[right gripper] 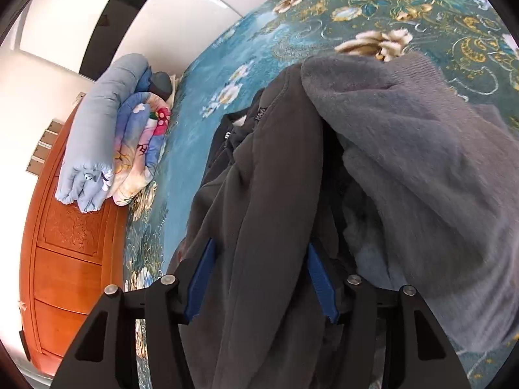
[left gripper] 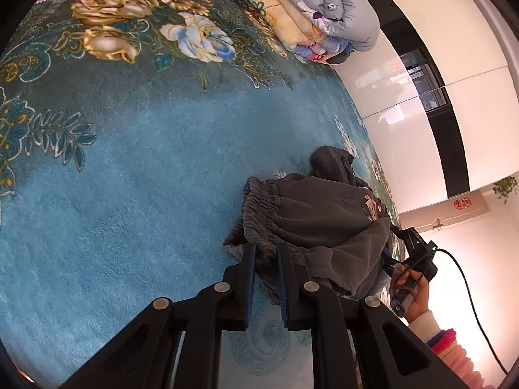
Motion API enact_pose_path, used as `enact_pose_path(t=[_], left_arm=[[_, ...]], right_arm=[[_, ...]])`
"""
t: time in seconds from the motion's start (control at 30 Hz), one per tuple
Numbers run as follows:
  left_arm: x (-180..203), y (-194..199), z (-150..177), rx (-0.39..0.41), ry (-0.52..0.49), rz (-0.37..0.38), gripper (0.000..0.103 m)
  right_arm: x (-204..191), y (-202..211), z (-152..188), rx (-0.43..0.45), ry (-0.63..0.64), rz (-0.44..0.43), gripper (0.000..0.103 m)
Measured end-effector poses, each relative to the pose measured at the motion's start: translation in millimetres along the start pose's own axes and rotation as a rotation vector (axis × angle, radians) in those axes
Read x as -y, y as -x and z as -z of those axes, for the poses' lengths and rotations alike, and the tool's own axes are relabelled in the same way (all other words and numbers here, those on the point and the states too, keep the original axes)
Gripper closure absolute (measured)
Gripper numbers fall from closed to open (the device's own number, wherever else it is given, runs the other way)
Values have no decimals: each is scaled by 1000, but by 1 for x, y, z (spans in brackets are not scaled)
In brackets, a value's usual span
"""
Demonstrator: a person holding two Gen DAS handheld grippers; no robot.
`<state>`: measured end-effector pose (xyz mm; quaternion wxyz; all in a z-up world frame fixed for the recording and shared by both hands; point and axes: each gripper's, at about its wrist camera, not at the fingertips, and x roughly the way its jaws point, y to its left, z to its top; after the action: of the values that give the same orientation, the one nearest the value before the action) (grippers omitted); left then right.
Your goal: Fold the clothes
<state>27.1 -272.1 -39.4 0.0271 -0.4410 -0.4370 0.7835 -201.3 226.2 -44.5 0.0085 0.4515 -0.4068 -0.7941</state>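
Dark grey fleece trousers [left gripper: 318,220] with an elastic waistband lie bunched on the blue floral bedspread [left gripper: 136,168]. My left gripper [left gripper: 266,251] has its fingers narrowly apart with the waistband edge pinched between them. In the right wrist view the same grey garment [right gripper: 275,194] fills the middle, and its lighter fleece lining [right gripper: 421,149] spreads to the right. My right gripper [right gripper: 259,253] has cloth draped between its wide-set blue pads [right gripper: 316,269]. The right gripper also shows in the left wrist view [left gripper: 415,253], held by a hand at the garment's far side.
A stack of folded quilts [left gripper: 318,16] sits at the bed's far corner, also in the right wrist view [right gripper: 107,142]. An orange wooden headboard [right gripper: 65,253] stands behind it. White glossy wardrobe doors [left gripper: 421,64] run along the bed's side. A black cable [left gripper: 470,298] trails from the right gripper.
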Motion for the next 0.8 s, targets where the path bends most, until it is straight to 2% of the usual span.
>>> enact_pose_path(t=[0.03, 0.1, 0.17, 0.33, 0.5, 0.6, 0.67, 0.73, 0.8], left_arm=[[0, 0, -2, -1, 5, 3, 89], [0, -2, -6, -6, 16, 8, 89], [3, -2, -12, -3, 16, 7, 89], [23, 5, -33, 38, -24, 21, 90], [68, 48, -63, 143, -128, 104, 90], [85, 86, -71, 213, -174, 169, 90], [88, 111, -69, 252, -212, 184, 90], [80, 128, -63, 273, -241, 168, 90], [58, 132, -55, 266, -242, 110, 90]], right_arm=[[0, -4, -2, -7, -7, 0, 55], [-6, -2, -3, 1, -14, -5, 78], [-11, 9, -4, 23, -14, -13, 93], [-23, 50, -5, 88, -15, -57, 95], [-41, 143, 11, 196, 71, -196, 95], [-50, 218, 47, 264, 169, -284, 96], [-53, 266, 79, 299, 236, -341, 96], [-46, 289, 114, 273, 280, -339, 96], [-21, 289, 160, 184, 277, -299, 96]])
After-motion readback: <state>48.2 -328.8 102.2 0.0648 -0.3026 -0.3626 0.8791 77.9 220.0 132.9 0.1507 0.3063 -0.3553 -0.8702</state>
